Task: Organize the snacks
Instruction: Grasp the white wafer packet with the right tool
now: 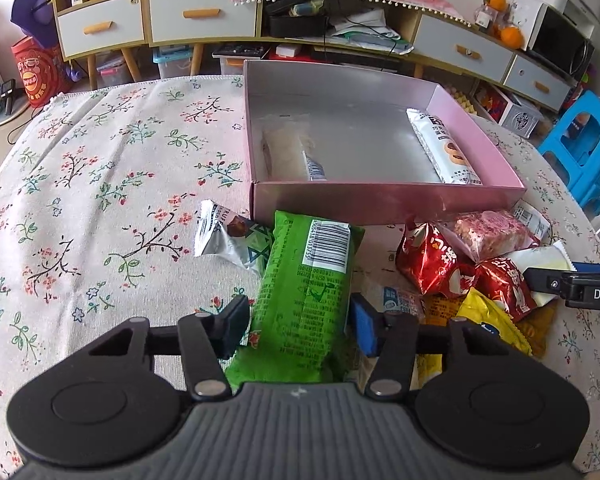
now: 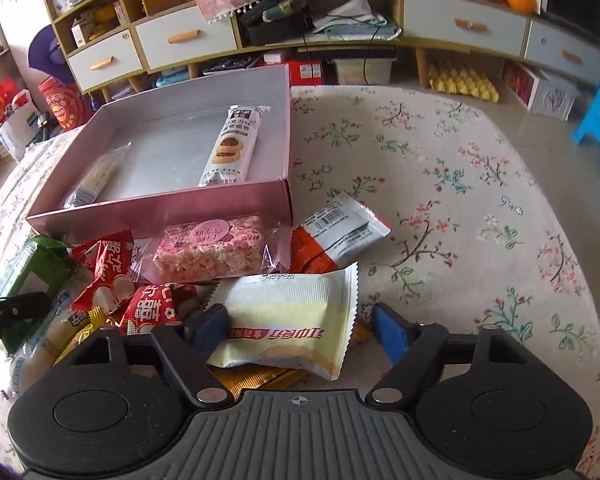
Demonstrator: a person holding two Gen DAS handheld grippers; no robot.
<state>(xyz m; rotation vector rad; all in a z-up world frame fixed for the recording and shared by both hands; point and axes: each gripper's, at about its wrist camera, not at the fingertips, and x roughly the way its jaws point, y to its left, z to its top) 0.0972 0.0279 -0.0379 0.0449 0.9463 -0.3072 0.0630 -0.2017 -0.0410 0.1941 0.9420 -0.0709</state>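
Centrally, on a floral-cloth tabletop (image 1: 100, 168): an open pink box (image 1: 384, 200), with a loose pile of snack packets just in front of it. Inside the box: a clear-wrapped pale snack (image 1: 288, 152) along the left side, a white cookie pack (image 1: 444, 148) along the right wall, well apart. Left gripper (image 1: 300, 322) straddling a long green packet (image 1: 308, 280), barcode side up; fingers close against both its sides, firm pinch not certain. Right gripper (image 2: 300, 332) spread around a white-and-yellow pastry packet (image 2: 292, 320); left finger (image 2: 210, 328) touching the packet edge, right finger (image 2: 390, 330) apart from it. Elsewhere in the pile: red candy wrappers (image 2: 112, 268), a pink puffed-rice bar (image 2: 212, 250), a grey-and-orange packet (image 2: 336, 236), a silver chocolate sachet (image 1: 228, 236).
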